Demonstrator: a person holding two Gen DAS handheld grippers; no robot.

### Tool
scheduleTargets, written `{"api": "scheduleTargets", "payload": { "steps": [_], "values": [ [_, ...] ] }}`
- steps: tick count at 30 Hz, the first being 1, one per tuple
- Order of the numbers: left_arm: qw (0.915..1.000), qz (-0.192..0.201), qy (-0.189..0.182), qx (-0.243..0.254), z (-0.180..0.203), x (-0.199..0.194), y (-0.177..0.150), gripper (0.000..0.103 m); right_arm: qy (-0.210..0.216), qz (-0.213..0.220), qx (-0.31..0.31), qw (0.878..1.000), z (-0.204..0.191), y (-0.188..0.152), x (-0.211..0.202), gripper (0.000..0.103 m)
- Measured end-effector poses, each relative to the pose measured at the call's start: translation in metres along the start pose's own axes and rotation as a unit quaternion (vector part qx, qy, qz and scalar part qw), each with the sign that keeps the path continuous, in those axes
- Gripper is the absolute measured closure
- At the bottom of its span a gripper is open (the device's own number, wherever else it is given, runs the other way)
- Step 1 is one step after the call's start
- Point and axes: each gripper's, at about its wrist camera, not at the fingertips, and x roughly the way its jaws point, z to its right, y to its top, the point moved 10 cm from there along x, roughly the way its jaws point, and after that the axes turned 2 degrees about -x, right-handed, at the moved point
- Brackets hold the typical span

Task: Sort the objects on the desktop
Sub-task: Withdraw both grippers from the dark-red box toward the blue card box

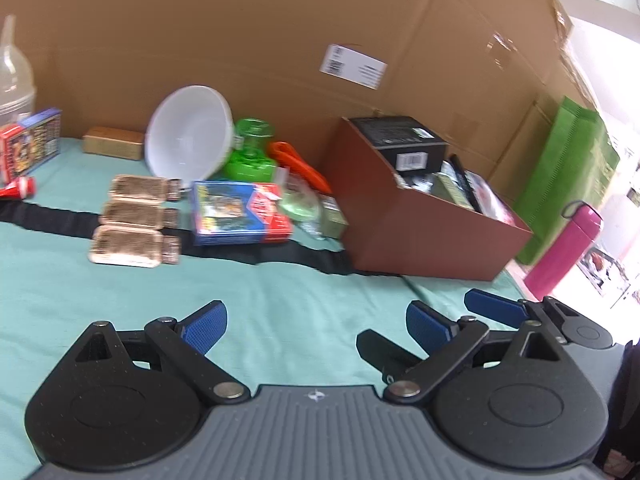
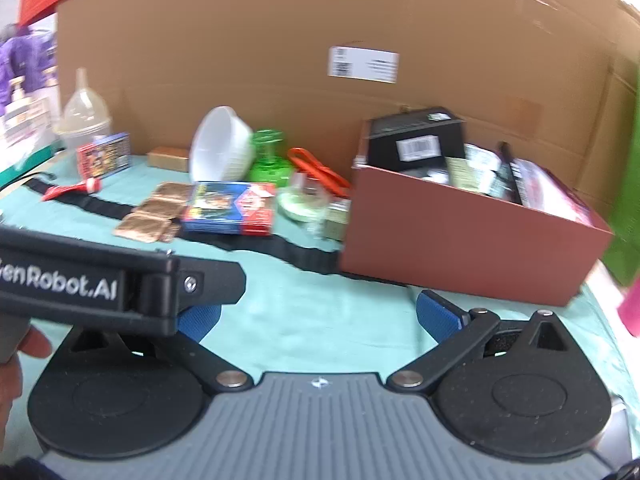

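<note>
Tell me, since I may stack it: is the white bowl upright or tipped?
Tipped. The white bowl stands on its rim, its open mouth facing sideways, resting against the green container.

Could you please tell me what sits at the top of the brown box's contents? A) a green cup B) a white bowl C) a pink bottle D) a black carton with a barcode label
D: a black carton with a barcode label sticks up out of the brown box, above the other items inside.

Teal tablecloth [image 1: 280,280] before stacked cardboard boxes [image 1: 240,20], bright daylight at right.
</note>
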Motion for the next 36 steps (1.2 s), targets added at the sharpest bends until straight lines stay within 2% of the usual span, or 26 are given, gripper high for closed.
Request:
{"api": "scheduleTargets", "payload": {
  "steps": [8,14,21,36],
  "values": [
    [0.9985,0.015,0.018,-0.05,-0.049,-0.001,0.012,0.005,0.058,0.001,-0.039,0.998,-0.048,0.008,0.018,0.002],
    [0.9989,0.015,0.01,-0.044,-0.065,0.009,0.032,0.007,0.082,0.007,-0.052,0.995,-0.069,0.025,0.037,0.002],
    [0.9993,0.008,-0.007,-0.035,-0.073,0.025,0.051,0.007,0.089,0.003,-0.06,0.994,-0.076,0.04,0.067,0.002],
    [0.999,-0.032,-0.021,-0.021,-0.07,0.081,0.069,0.01,0.088,-0.009,-0.055,0.995,-0.068,0.054,0.12,0.002]
  ]
}}
